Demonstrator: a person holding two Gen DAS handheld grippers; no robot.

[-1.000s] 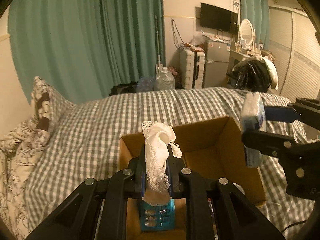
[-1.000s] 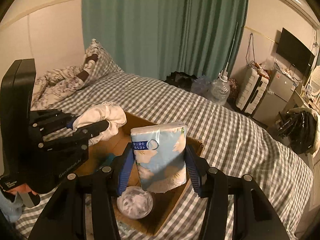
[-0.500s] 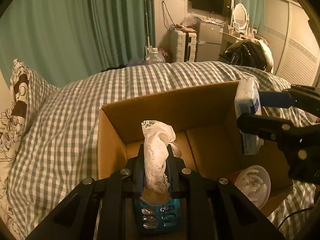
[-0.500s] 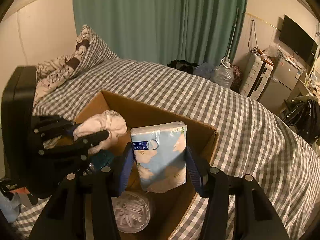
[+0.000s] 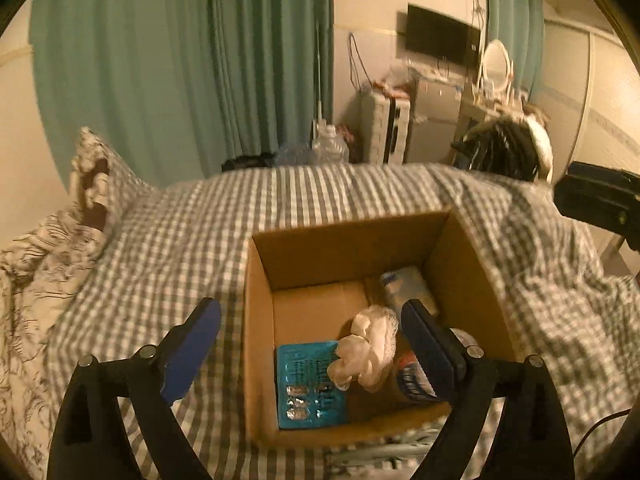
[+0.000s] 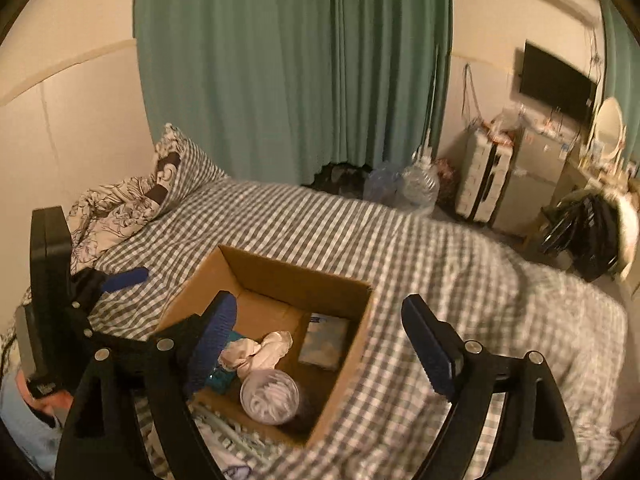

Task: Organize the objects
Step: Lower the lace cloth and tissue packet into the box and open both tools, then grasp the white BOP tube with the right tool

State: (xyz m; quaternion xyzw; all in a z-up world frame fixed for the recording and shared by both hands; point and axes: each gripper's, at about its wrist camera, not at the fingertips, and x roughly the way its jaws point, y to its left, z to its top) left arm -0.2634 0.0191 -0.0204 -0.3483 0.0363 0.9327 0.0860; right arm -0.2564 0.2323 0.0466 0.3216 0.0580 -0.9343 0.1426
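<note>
Both tools now gape empty above the cardboard box [image 5: 260, 320]: the left tool [image 5: 312, 344] has dropped the white cloth [image 5: 368, 352] and the right tool [image 6: 324, 340] the tissue pack [image 6: 326, 342], both lying inside.

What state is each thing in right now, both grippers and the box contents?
left gripper: open, empty
right gripper: open, empty
cardboard box: open-topped, on the bed
white cloth: crumpled, inside the box
tissue pack: lying flat in the box
round container: in the box
teal blister pack: flat on the box floor
</note>
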